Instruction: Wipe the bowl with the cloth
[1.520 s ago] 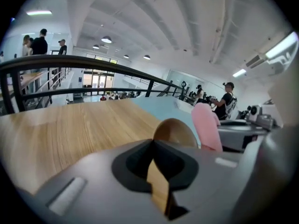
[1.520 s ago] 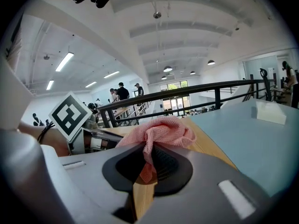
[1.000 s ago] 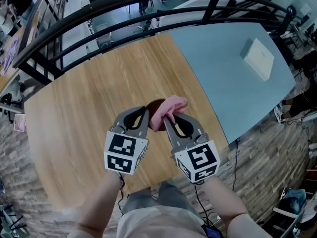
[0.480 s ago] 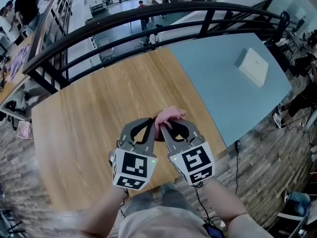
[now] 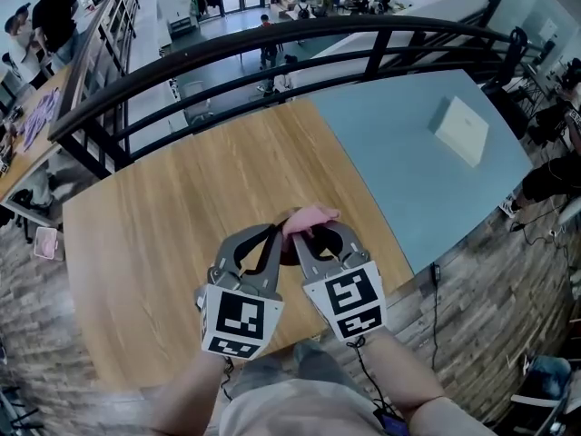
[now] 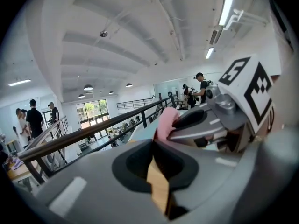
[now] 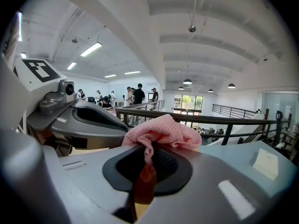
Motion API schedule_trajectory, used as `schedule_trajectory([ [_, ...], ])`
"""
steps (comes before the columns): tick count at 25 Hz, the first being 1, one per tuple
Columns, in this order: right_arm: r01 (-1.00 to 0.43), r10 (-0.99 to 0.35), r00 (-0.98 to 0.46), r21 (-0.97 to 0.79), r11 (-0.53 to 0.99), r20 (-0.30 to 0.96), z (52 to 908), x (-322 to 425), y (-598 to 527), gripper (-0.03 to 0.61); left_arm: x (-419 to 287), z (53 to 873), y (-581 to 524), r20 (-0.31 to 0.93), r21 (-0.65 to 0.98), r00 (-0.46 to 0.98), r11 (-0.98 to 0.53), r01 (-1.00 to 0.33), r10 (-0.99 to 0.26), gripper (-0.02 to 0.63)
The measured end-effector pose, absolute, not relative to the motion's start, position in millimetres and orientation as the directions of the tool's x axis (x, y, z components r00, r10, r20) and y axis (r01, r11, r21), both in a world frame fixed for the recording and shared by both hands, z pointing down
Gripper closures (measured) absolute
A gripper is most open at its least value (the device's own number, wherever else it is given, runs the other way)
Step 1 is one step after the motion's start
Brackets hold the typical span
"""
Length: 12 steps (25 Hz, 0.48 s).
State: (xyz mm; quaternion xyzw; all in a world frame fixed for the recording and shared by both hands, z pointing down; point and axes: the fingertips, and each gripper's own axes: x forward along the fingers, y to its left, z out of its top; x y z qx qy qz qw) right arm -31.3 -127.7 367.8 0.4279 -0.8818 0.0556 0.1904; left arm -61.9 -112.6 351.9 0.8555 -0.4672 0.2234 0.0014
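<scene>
My right gripper (image 5: 302,236) has its jaws closed on the pink cloth (image 7: 161,130), but only on a narrow tail of it. Most of the fabric bunches up free beyond the tips. If I scrub hard, I judge that tail could pull out and the cloth drop to the desk (image 5: 154,234) below.

My left gripper (image 5: 270,239) has its jaws shut tight together, and no view shows me for certain whether they pinch anything. The bowl (image 5: 289,251) shows only as a dark reddish-brown patch between my two grippers, above the desk's near edge and mostly hidden by them. If it hangs by a thin bit of rim, pressing the cloth in could twist it loose, and this close to the desk's near edge it might fall clear of it. The grippers also crowd each other above the desk, so a wiping stroke could knock one against the other.

The cloth is an open-knit pink rag, crumpled into a soft rounded wad above the desk. It should give under pressure and follow a curve. I cannot make out the bowl's shape.
</scene>
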Motion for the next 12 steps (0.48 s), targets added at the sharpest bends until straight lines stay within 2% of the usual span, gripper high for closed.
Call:
schedule_trajectory([
  [7, -0.791, -0.738, -0.537, 0.059, 0.609, 0.41, 370.7, -20.2, -132.2, 0.546, -66.2, 339.0, -115.0, 0.373, -0.167, 0.471, -0.558, -0.813, -0.799, 0.604],
  [12, -0.806, -0.744, -0.51, 0.063, 0.589, 0.431, 379.7, -11.8, -136.1, 0.546, -73.4, 331.6, -122.6, 0.328, -0.076, 0.491, -0.541, -0.838, -0.807, 0.6],
])
